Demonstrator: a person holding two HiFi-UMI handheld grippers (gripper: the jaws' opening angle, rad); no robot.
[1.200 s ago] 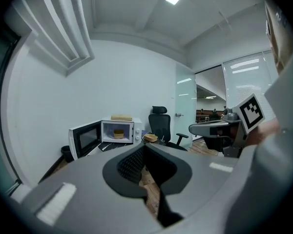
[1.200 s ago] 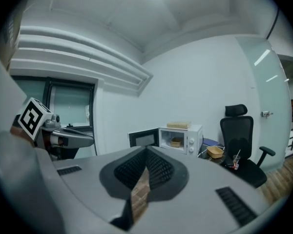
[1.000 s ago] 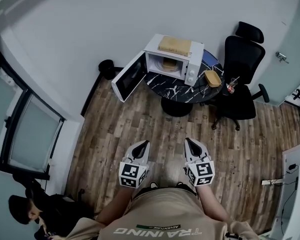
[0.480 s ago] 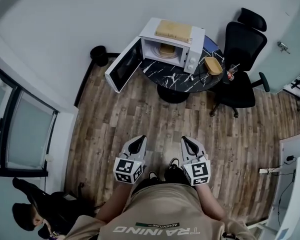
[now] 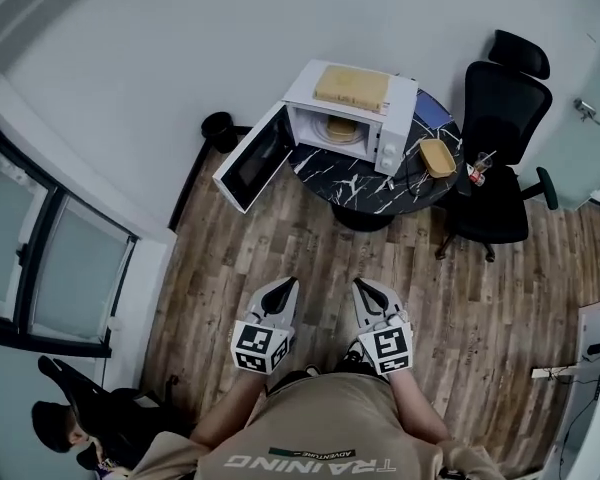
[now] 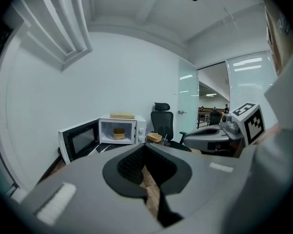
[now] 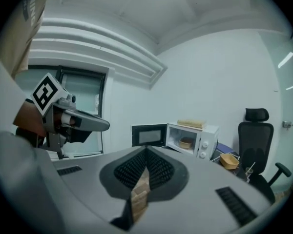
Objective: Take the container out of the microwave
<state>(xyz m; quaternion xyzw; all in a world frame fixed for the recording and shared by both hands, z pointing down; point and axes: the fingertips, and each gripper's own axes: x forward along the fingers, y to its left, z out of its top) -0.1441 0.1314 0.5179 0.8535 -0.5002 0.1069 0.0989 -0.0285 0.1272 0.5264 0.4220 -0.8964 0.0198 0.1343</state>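
Note:
A white microwave [image 5: 392, 128] stands on a round black marble table [image 5: 360, 183], its door [image 5: 252, 158] swung open to the left. Inside sits a tan container [image 5: 341, 128], also seen small in the left gripper view [image 6: 118, 133] and the right gripper view [image 7: 186, 143]. My left gripper [image 5: 288, 286] and right gripper [image 5: 361, 286] hang side by side close to my body, over the wood floor and far from the table. Both are shut and hold nothing; the jaw tips meet in the left gripper's [image 6: 145, 147] and the right gripper's [image 7: 146, 150] own views.
A tan board [image 5: 352, 86] lies on top of the microwave. A second tan container [image 5: 439, 157] and a cup with a straw [image 5: 478, 168] stand at the table's right. A black office chair [image 5: 500, 138] is behind it, a black bin [image 5: 218, 128] by the wall, a person [image 5: 60, 428] at lower left.
The view has shifted as I step over the floor; the table and microwave have slid a little in frame. My right gripper has drawn slightly nearer the left. Both stay shut.

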